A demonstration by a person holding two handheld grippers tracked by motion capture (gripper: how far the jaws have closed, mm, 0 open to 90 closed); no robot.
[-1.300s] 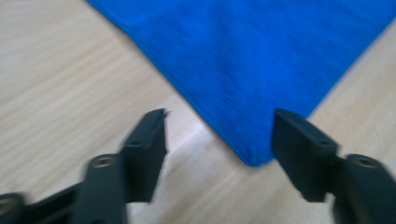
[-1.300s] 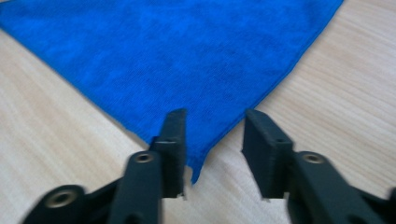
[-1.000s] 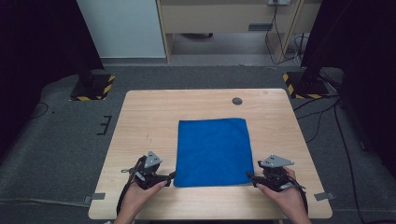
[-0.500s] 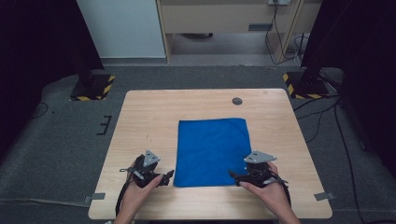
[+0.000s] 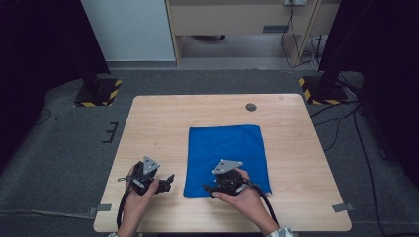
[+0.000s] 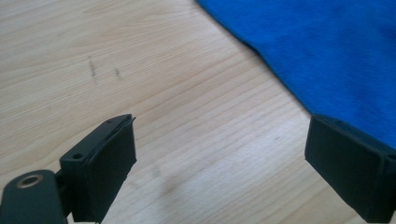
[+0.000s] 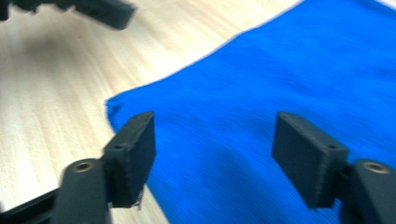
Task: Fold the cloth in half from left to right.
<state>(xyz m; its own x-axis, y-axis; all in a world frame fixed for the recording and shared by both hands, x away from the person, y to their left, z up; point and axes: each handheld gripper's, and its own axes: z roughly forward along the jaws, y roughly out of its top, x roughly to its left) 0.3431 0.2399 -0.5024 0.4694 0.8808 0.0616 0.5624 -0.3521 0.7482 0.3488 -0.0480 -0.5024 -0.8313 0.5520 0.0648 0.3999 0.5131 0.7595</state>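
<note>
From the high view, the blue cloth (image 5: 228,159) lies flat on the wooden table (image 5: 163,123), right of centre, its near edge close to the table's front edge. Bare wood runs wide to the left of the cloth and along the far side, where a small dark round spot (image 5: 251,106) sits well apart from the cloth. A narrower strip of wood stays free on the right. The left gripper (image 5: 167,183) rests over bare wood just beside the cloth's near left corner. The right gripper (image 5: 209,188) hangs over the cloth's near edge, and the hand behind it covers part of that edge. How its jaws stand is too small to read here.

In the left gripper view, the jaws stand spread wide with only wood grain between them. The cloth's edge (image 6: 327,56) runs slantwise at upper right, and the right jaw hides a stretch of it.

In the right gripper view, the picture is blurred. The jaws are apart, having just been closing, with the cloth (image 7: 261,93) beneath and between them, not pinched. The cloth's corner shows at left, with open wood beyond, and the other gripper (image 7: 93,10) is cut off at the top edge.
</note>
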